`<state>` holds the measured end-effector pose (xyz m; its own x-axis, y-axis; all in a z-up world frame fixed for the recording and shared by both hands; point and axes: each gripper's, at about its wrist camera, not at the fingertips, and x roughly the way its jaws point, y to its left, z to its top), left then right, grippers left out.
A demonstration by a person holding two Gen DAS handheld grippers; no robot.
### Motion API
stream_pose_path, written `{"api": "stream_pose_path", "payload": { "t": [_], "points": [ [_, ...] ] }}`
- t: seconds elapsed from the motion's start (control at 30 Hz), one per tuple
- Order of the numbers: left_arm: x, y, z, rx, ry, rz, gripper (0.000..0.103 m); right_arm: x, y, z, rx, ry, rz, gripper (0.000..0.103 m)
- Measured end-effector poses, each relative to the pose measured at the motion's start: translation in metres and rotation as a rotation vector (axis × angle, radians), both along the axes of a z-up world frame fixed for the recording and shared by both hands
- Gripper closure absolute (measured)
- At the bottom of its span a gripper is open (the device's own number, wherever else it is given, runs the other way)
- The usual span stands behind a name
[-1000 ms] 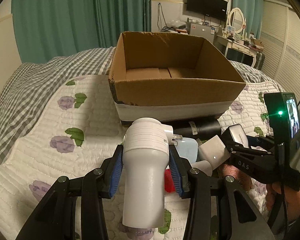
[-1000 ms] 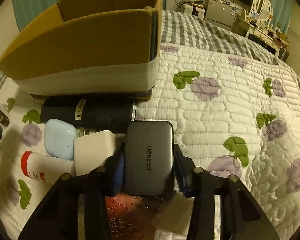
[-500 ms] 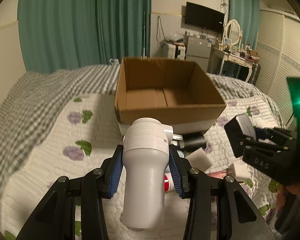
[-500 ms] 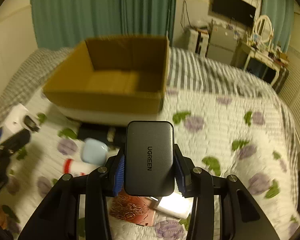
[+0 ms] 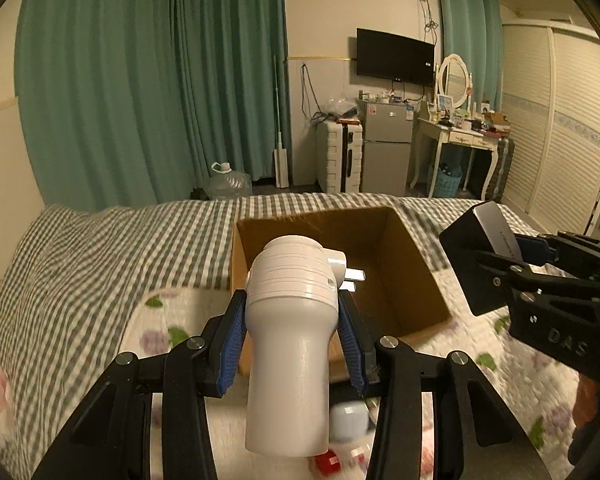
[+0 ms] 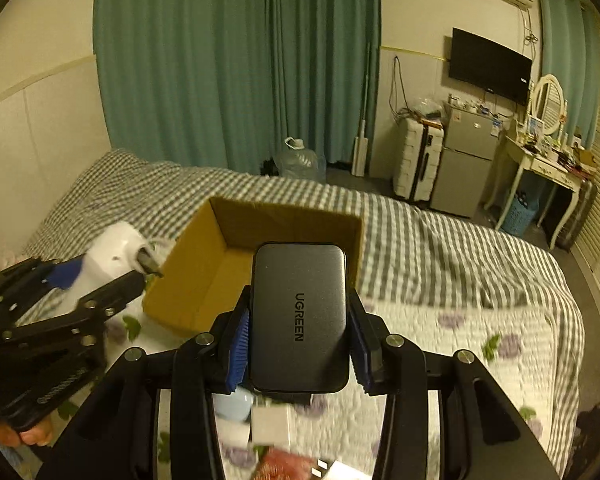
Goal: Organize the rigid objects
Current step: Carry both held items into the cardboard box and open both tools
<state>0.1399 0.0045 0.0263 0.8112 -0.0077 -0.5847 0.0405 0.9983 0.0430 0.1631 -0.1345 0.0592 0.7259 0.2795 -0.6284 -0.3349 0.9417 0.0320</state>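
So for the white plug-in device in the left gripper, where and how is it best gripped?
As the left gripper has it: across the narrower round body of the white plug-in device, just below its ridged wider head, fingers on opposite sides. The flare likely stops it slipping, and coming from the tail end keeps the pads off the metal prongs facing the cardboard box.

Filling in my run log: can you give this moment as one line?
left gripper: shut on white plug adapter | right gripper: shut on grey charger | both raised near open cardboard box | nothing dropped in yet

Home bedroom, quilted bed (image 5: 80, 264), green curtains (image 5: 148, 80), wall TV (image 5: 395, 56), vanity mirror (image 5: 453, 78)
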Motion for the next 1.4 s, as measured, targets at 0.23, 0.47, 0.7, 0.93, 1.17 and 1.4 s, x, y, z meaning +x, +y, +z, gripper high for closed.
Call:
{"api": "stream_pose_path", "payload": {
  "t": [0.23, 0.47, 0.7, 0.93, 1.17, 1.4],
  "points": [
    [0.058, 0.001, -0.046, 0.007, 0.077, -0.006, 0.059, 0.054, 0.011, -0.032, -0.007, 0.037, 0.017, 0.062],
    [0.084, 0.004, -0.082, 0.016, 0.127, -0.008, 0.059, 0.09, 0.013, -0.084, -0.004, 0.109, 0.025, 0.062],
    [0.085, -0.003, -0.084, 0.016, 0.137, -0.021, 0.054, 0.099, 0.008, -0.092, 0.008, 0.116, 0.01, 0.061],
    [0.074, -0.001, -0.07, 0.011, 0.108, 0.004, 0.047, 0.086, -0.002, -0.069, 0.026, 0.039, -0.025, 0.032],
    [0.046, -0.001, -0.045, -0.005, 0.076, 0.019, 0.047, 0.052, -0.025, -0.04, 0.029, -0.015, -0.06, 0.032],
    [-0.013, -0.007, -0.029, -0.035, 0.038, 0.021, 0.045, -0.016, -0.054, -0.022, 0.017, -0.066, -0.087, 0.028]
  ]
}}
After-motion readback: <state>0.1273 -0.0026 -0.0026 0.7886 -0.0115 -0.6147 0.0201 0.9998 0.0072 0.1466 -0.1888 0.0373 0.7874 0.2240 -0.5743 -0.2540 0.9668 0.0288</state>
